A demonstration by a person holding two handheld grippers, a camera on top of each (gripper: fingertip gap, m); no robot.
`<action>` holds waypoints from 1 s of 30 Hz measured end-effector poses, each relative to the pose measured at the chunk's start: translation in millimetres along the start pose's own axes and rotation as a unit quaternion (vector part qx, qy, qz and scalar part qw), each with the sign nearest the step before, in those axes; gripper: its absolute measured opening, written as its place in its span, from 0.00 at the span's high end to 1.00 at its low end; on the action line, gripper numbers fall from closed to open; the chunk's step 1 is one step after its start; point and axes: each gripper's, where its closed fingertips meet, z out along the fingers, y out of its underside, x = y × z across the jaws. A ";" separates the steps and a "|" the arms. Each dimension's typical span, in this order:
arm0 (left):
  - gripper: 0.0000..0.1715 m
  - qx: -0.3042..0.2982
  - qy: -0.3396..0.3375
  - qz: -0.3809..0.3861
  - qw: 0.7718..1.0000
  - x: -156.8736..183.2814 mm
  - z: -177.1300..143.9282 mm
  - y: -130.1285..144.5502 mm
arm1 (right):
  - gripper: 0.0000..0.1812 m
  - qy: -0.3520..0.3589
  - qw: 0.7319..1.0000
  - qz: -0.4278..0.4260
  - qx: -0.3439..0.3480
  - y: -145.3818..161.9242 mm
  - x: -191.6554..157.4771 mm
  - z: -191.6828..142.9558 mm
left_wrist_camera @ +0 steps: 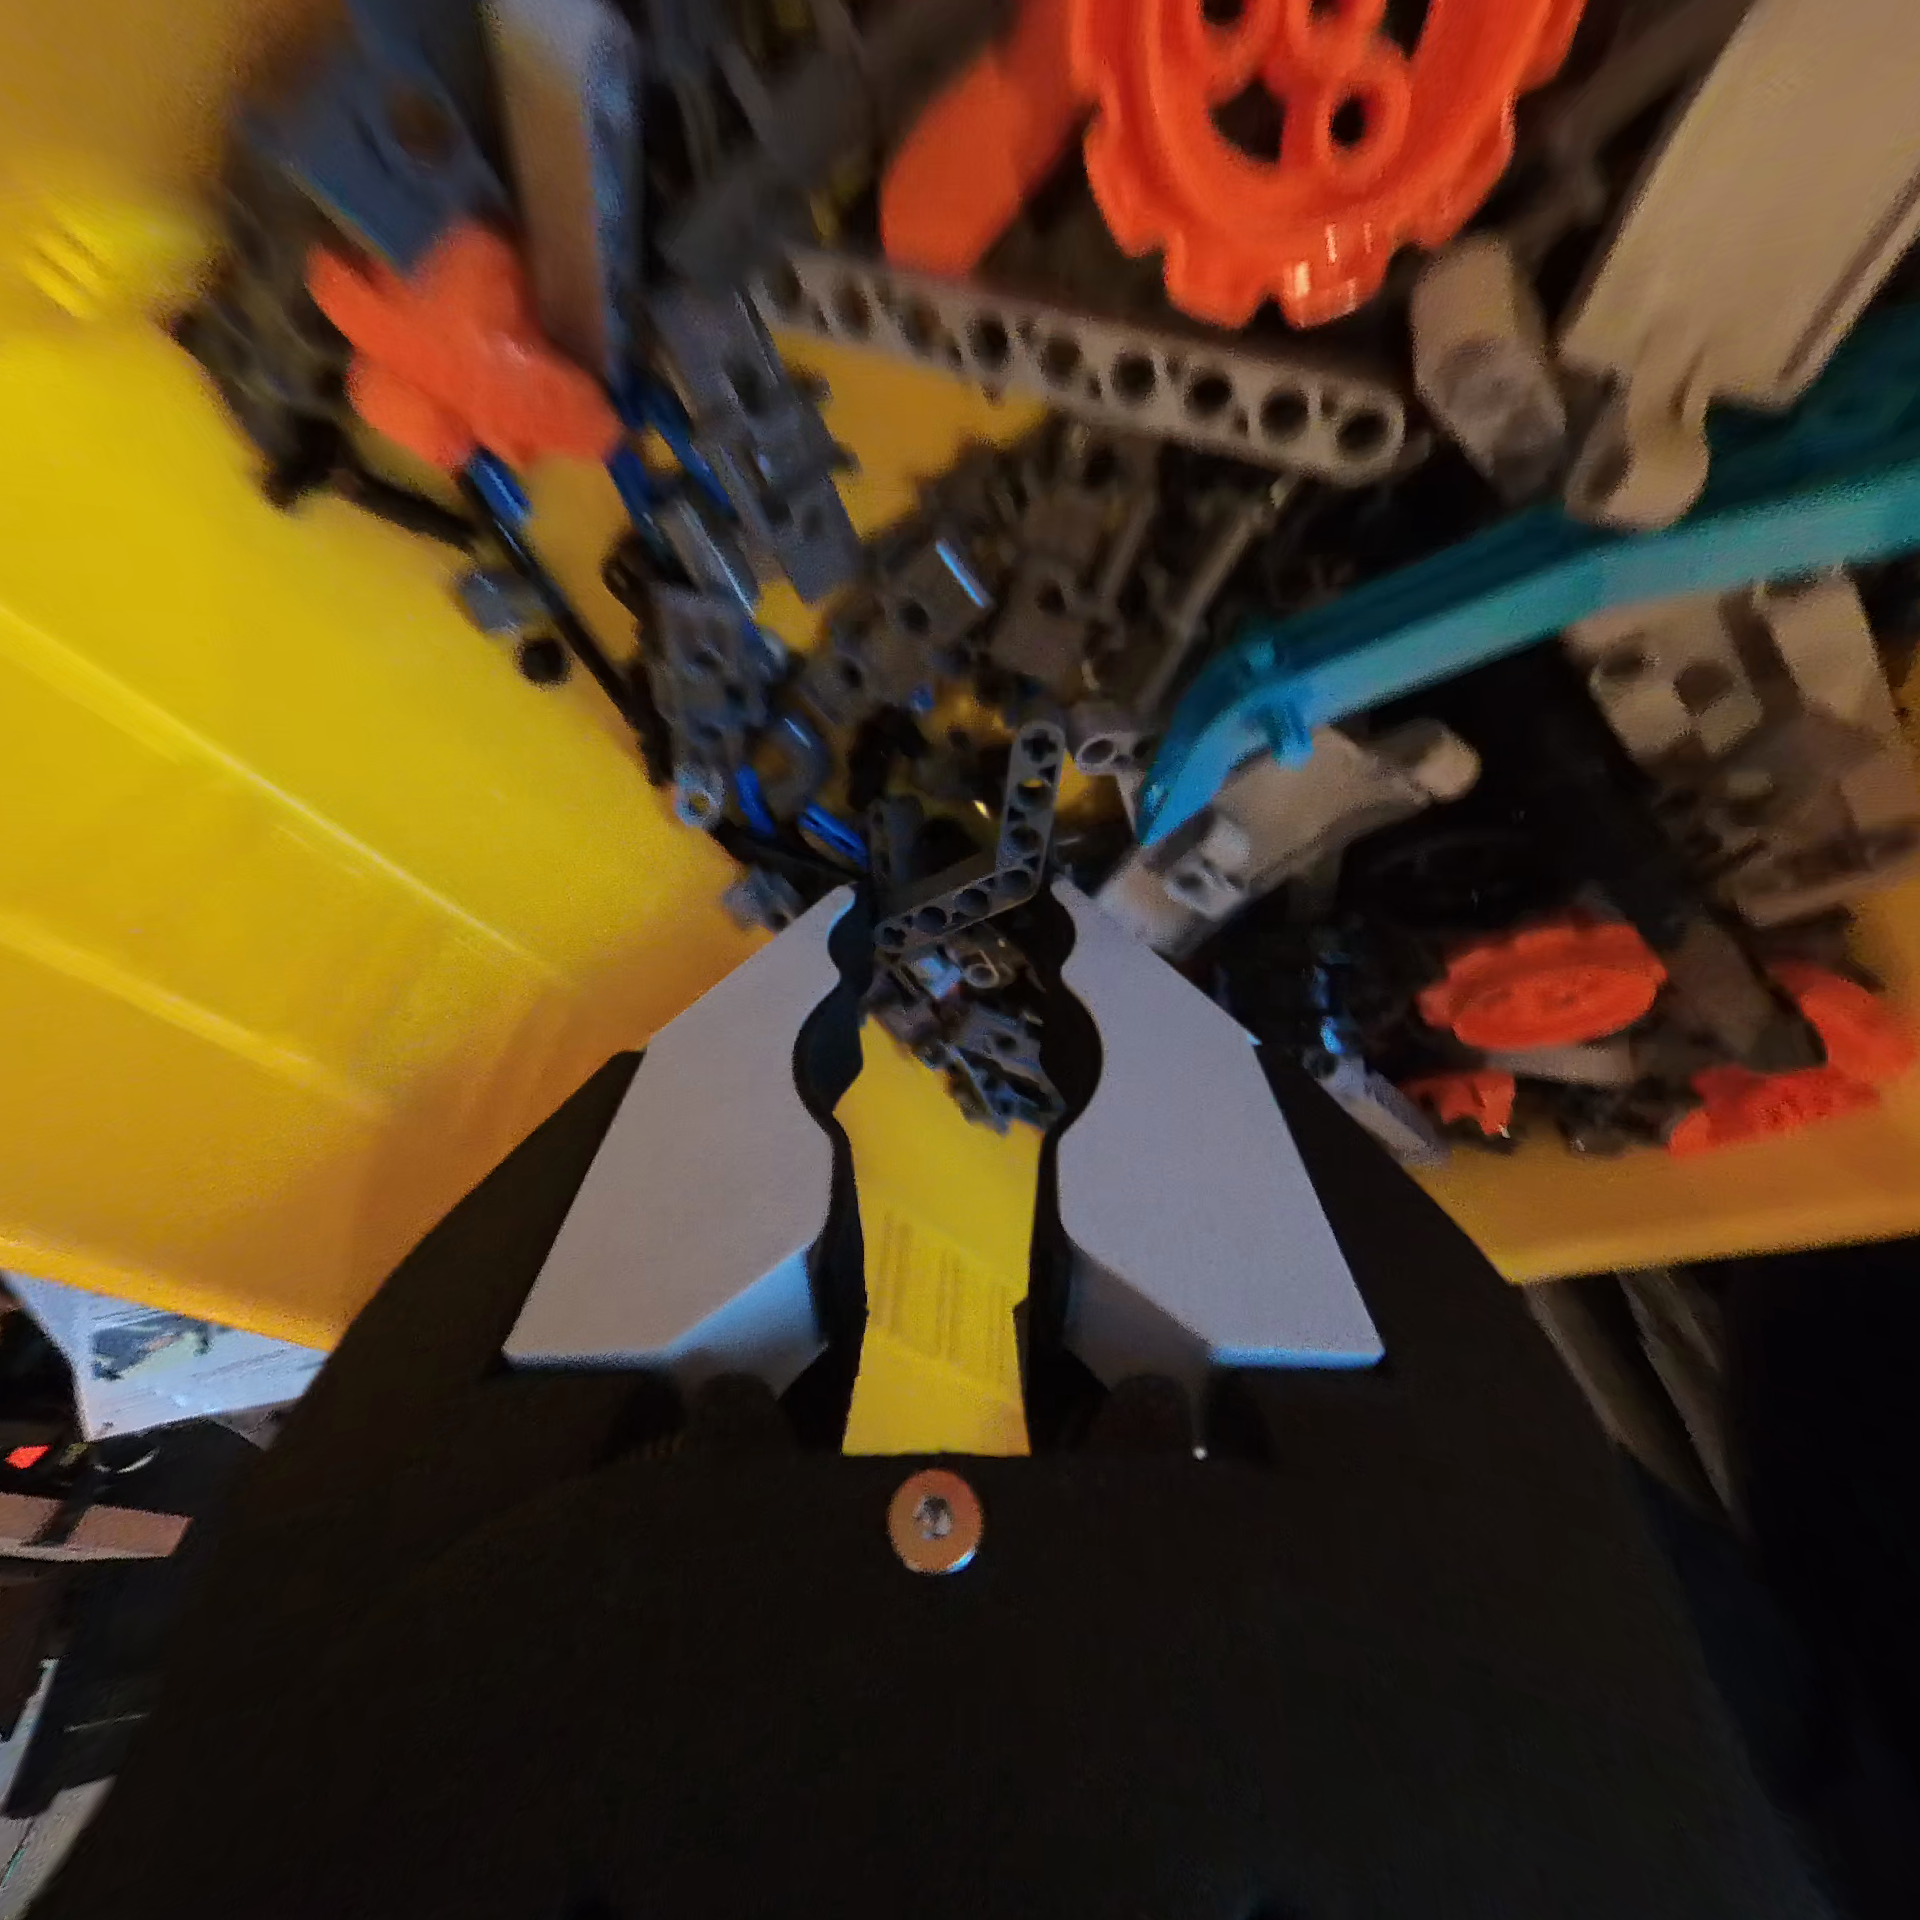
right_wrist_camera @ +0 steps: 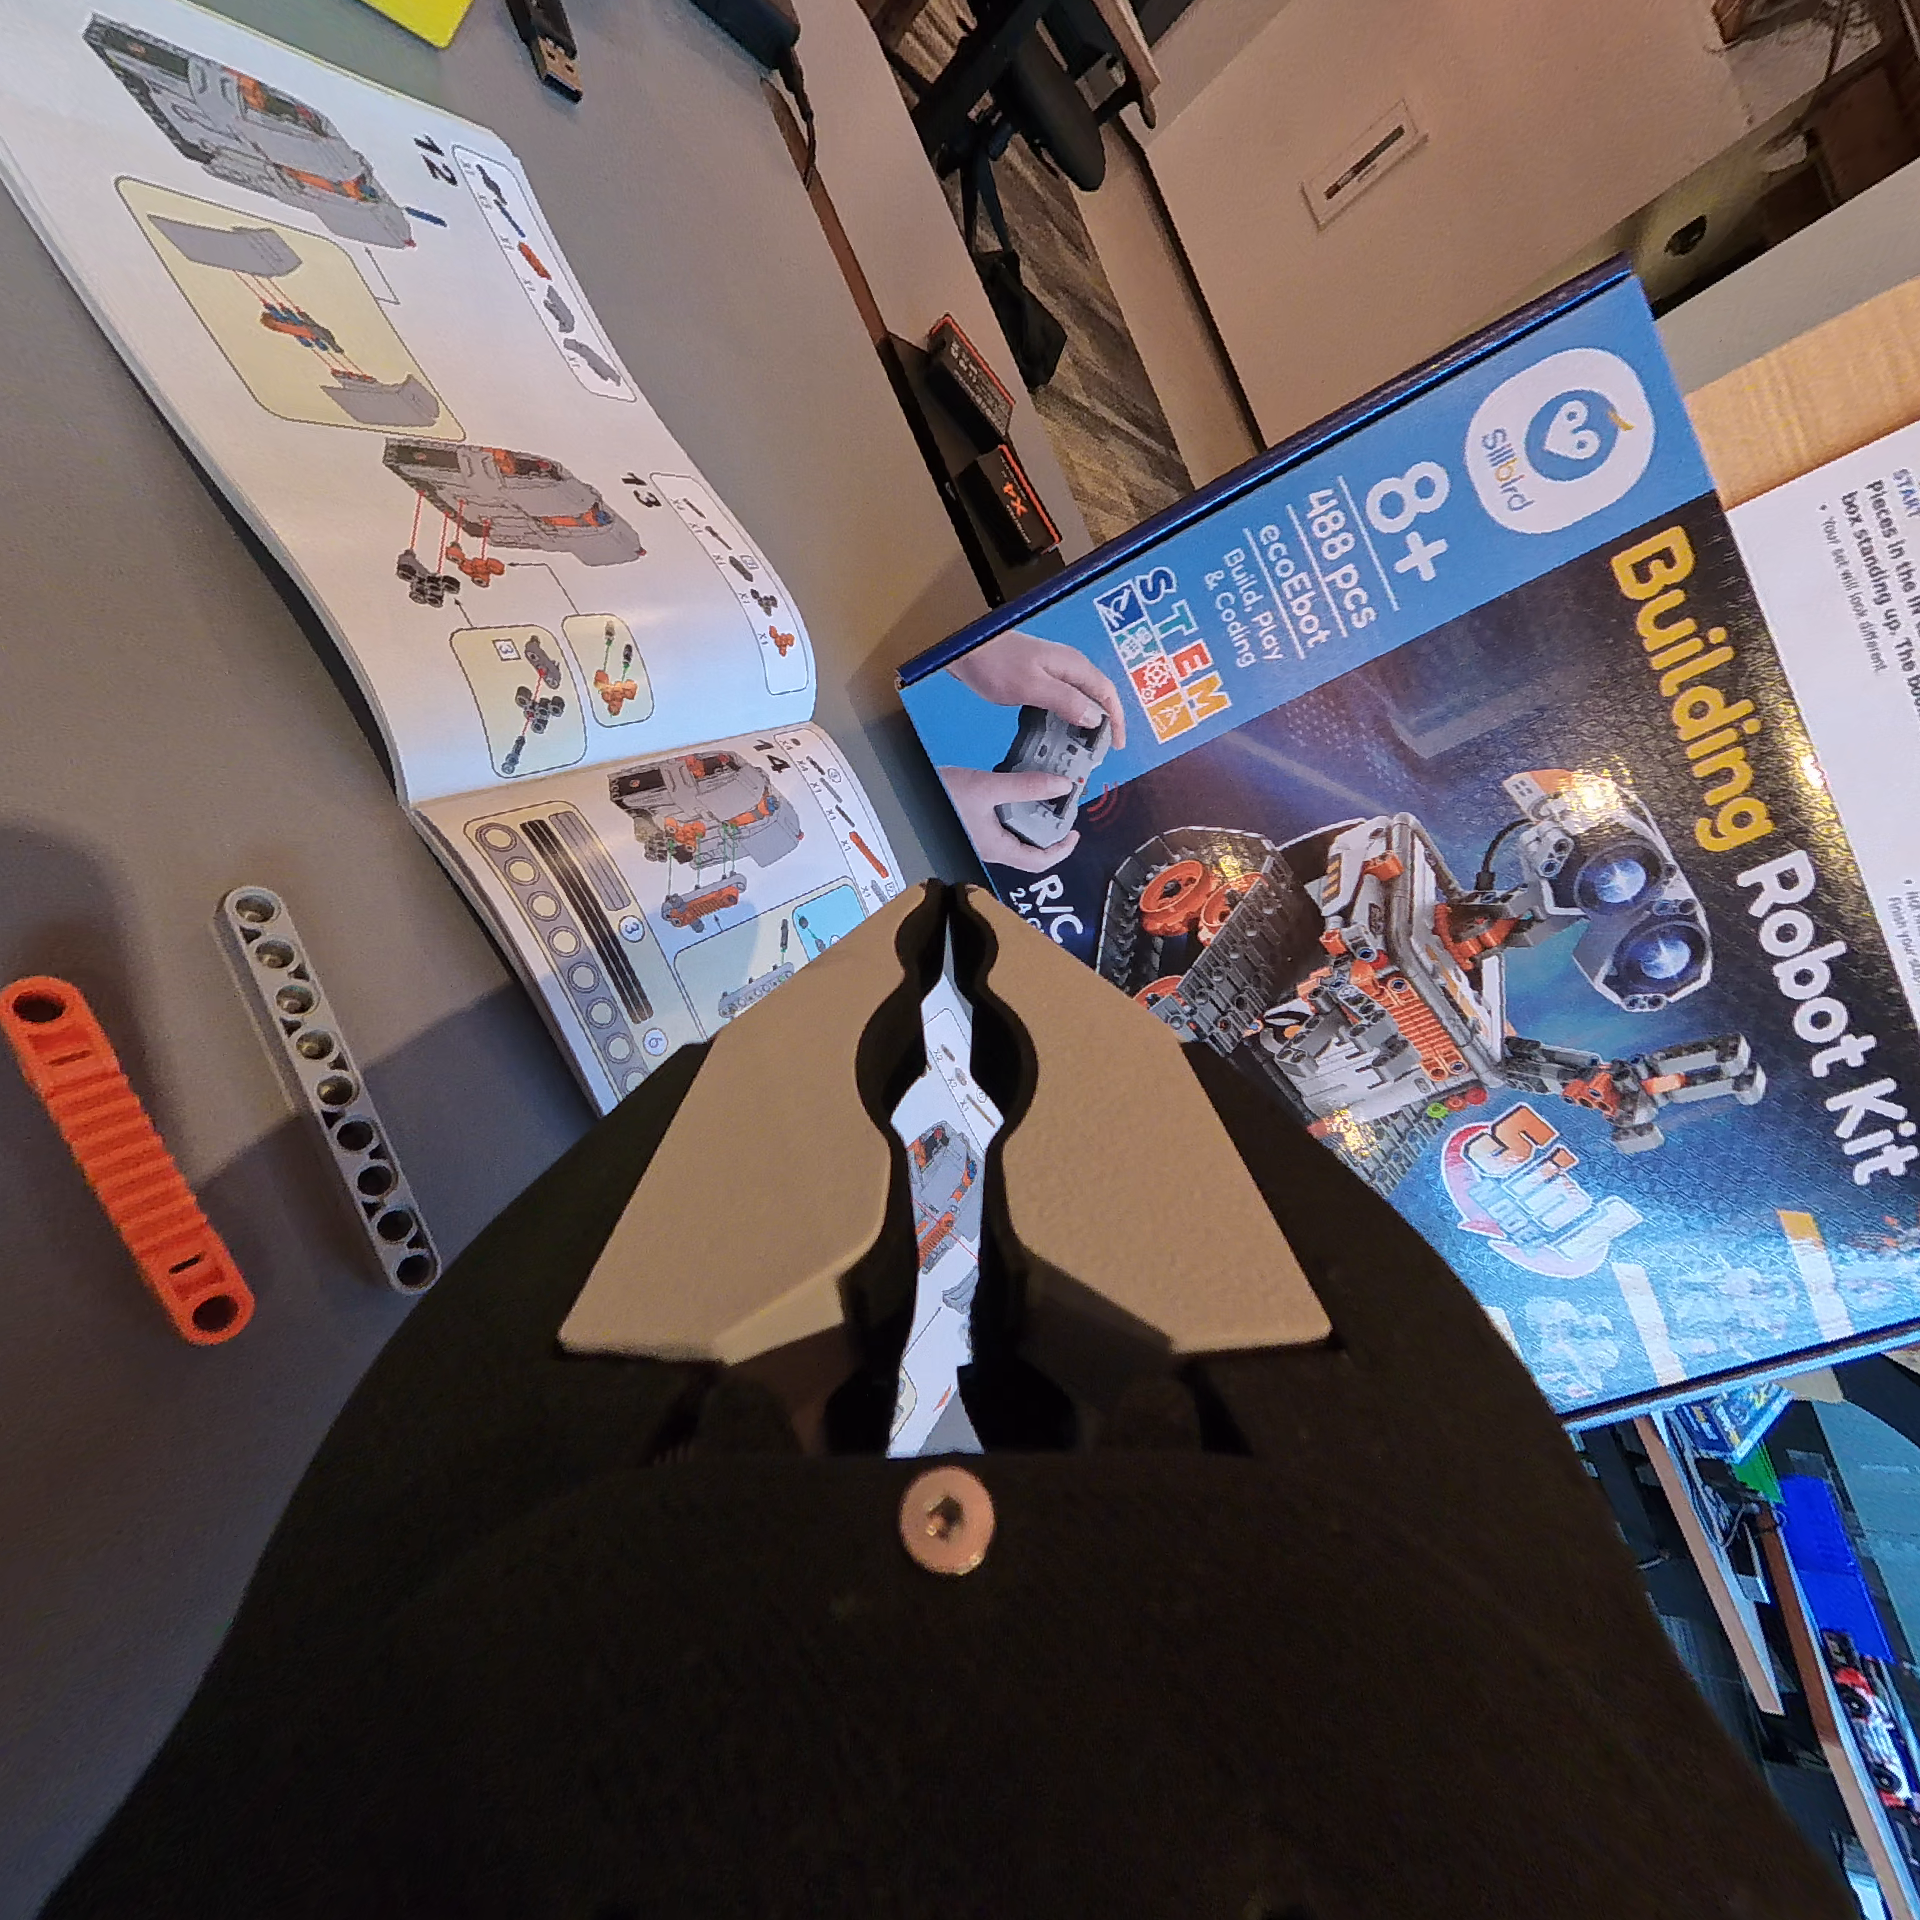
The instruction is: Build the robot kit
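My left gripper [left_wrist_camera: 951,899] reaches down into a yellow bin [left_wrist_camera: 260,831] full of loose building pieces. Its jaws are closed on a bent grey beam with holes [left_wrist_camera: 997,862], which spans the gap between the tips. Small dark grey pieces [left_wrist_camera: 966,1029] lie just below the tips. My right gripper [right_wrist_camera: 951,896] is shut and empty. It hangs over the lower edge of an open instruction booklet [right_wrist_camera: 468,520] on a grey table [right_wrist_camera: 156,675]. A straight grey beam with holes [right_wrist_camera: 324,1086] and an orange ribbed beam [right_wrist_camera: 125,1153] lie to its left.
In the bin lie an orange gear wheel [left_wrist_camera: 1309,135], a long grey beam [left_wrist_camera: 1091,364], a teal curved strip [left_wrist_camera: 1507,613] and orange wheels [left_wrist_camera: 1538,997]. A blue kit box [right_wrist_camera: 1455,831] stands right of the booklet. A dark plug [right_wrist_camera: 551,47] lies at the table's far end.
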 end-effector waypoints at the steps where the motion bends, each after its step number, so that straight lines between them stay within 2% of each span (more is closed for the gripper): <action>1: 0.84 -0.010 0.018 -0.002 1.000 4.8 0.2 7.9 | 1.00 -0.001 1.000 -0.001 0.000 0.0 -0.2 0.0; 4: 0.84 -0.009 0.082 -0.025 0.996 20.0 -4.4 22.2 | 1.00 -0.003 1.000 -0.003 0.001 -0.9 -1.4 -0.5; 7: 0.80 0.020 0.091 -0.064 0.994 12.5 -14.5 27.7 | 1.00 -0.003 1.000 -0.004 0.001 -1.8 -2.5 -1.6; 10: 0.75 0.094 0.103 -0.076 0.987 9.3 -36.4 24.3 | 1.00 -0.001 1.000 -0.006 0.005 -4.3 -1.5 -3.1; 13: 0.75 0.192 0.093 -0.060 0.975 7.4 -69.6 22.6 | 1.00 0.001 1.000 -0.005 0.022 -14.7 0.7 -7.5; 16: 0.72 0.320 0.061 -0.051 0.944 -2.1 -116.7 22.3 | 1.00 -0.021 0.997 0.023 0.069 -53.9 -2.2 -15.0; 18: 0.75 0.424 0.041 -0.067 0.902 -13.6 -158.6 24.1 | 0.99 -0.086 0.991 0.056 0.091 -88.4 -18.1 -9.7; 19: 0.76 0.485 0.037 -0.084 0.869 -20.2 -183.9 26.2 | 0.96 -0.129 0.984 0.077 0.092 -107.5 -29.1 -3.7; 21: 0.76 0.600 0.052 -0.130 0.788 -32.3 -233.5 39.1 | 0.88 -0.225 0.962 0.116 0.103 -155.2 -50.4 7.9; 23: 0.65 0.689 0.071 -0.171 0.701 -43.9 -271.2 60.3 | 0.86 -0.301 0.936 0.135 0.122 -208.4 -62.1 18.2; 24: 0.62 0.719 0.077 -0.185 0.666 -48.6 -282.9 70.9 | 0.83 -0.337 0.922 0.133 0.132 -234.1 -67.7 23.1; 25: 0.60 0.736 0.080 -0.195 0.643 -52.6 -289.3 79.6 | 0.77 -0.376 0.908 0.129 0.130 -257.2 -75.5 28.8; 27: 0.54 0.750 0.075 -0.210 0.623 -60.1 -293.5 90.7 | 0.69 -0.447 0.882 0.112 0.093 -287.6 -97.2 45.7; 30: 0.56 0.777 0.090 -0.204 0.589 -58.9 -305.6 100.2 | 0.62 -0.474 0.880 0.032 0.010 -299.8 -131.1 97.2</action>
